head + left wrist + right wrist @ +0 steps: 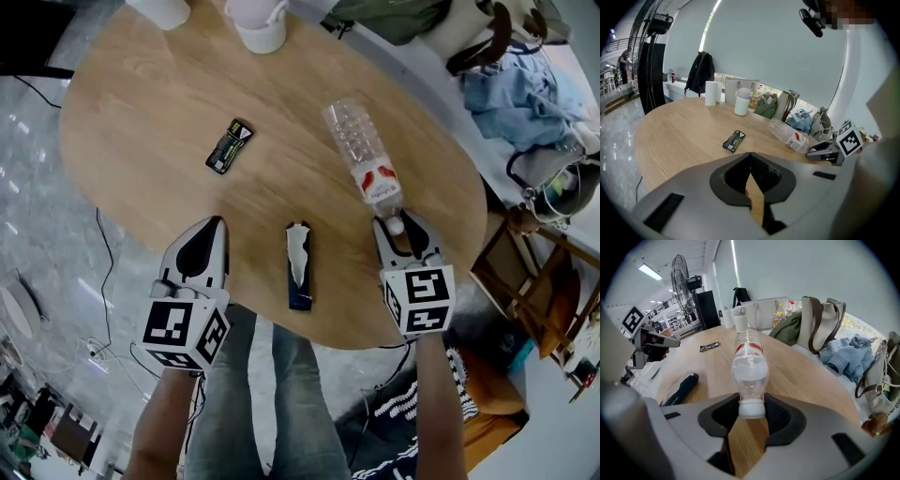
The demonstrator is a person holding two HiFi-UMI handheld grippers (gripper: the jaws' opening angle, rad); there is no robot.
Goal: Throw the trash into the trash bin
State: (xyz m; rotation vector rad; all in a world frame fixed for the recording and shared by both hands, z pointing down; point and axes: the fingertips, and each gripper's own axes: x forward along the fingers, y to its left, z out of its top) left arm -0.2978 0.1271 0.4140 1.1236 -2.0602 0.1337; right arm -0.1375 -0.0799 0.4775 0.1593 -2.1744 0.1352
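A clear plastic bottle (361, 155) with a red and white label lies on the round wooden table (141, 94), its white cap pointing at me. My right gripper (403, 230) is shut on the cap end; in the right gripper view the bottle (749, 362) runs away from the jaws, and the right gripper (752, 404) presses on both sides of the cap. My left gripper (214, 225) hovers over the table's near edge, shut and holding nothing. A black snack wrapper (230, 145) lies farther out, and a dark blue packet (299, 267) with white paper on it lies between the grippers. No trash bin shows.
White cups (258, 28) stand at the table's far edge. Bags and blue cloth (511, 80) are piled beyond the right side, with a wooden chair (525, 272) below them. A cable (103, 253) trails over the grey floor at left. My legs are under the near edge.
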